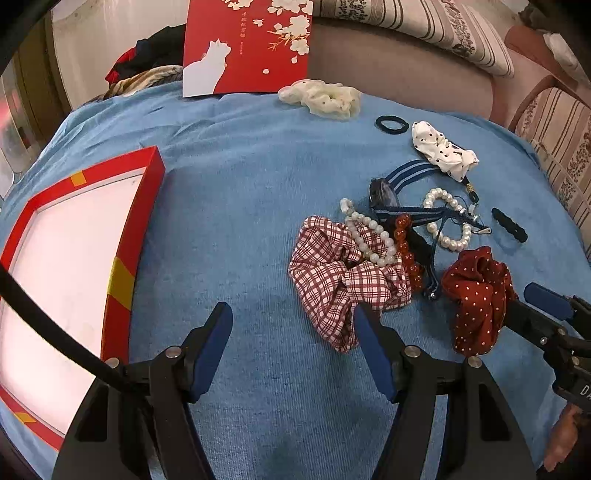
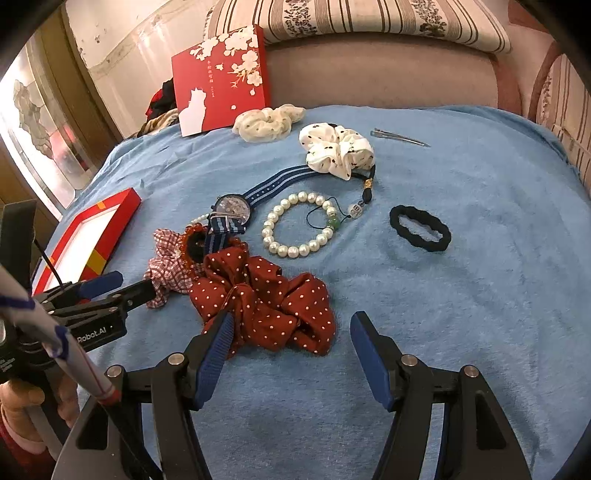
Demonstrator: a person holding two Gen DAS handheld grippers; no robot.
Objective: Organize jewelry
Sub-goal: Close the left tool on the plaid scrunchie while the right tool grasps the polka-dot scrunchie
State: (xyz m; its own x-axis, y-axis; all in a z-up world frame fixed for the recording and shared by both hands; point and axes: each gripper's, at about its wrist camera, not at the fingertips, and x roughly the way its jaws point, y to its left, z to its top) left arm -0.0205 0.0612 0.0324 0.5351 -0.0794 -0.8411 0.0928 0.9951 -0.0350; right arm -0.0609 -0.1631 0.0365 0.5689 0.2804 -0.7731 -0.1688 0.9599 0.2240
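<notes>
Left wrist view: a blue terry cloth (image 1: 258,177) covers the surface before a striped-cushion sofa (image 1: 424,33). The open red box tray (image 1: 125,236) lies left. The left gripper (image 1: 295,332) gapes empty, its right finger touching the red-checked fabric scrunchie (image 1: 332,291).

Right wrist view: only here shows a silver hair clip (image 2: 399,137). The right gripper (image 2: 291,336) stands apart, empty, with the red polka-dot scrunchie (image 2: 266,302) at its left finger.

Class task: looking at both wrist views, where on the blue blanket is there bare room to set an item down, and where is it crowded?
Bare blanket lies between the red tray and the checked scrunchie, and right of the black hair tie. It is crowded around the watch and pearl bracelet.
</notes>
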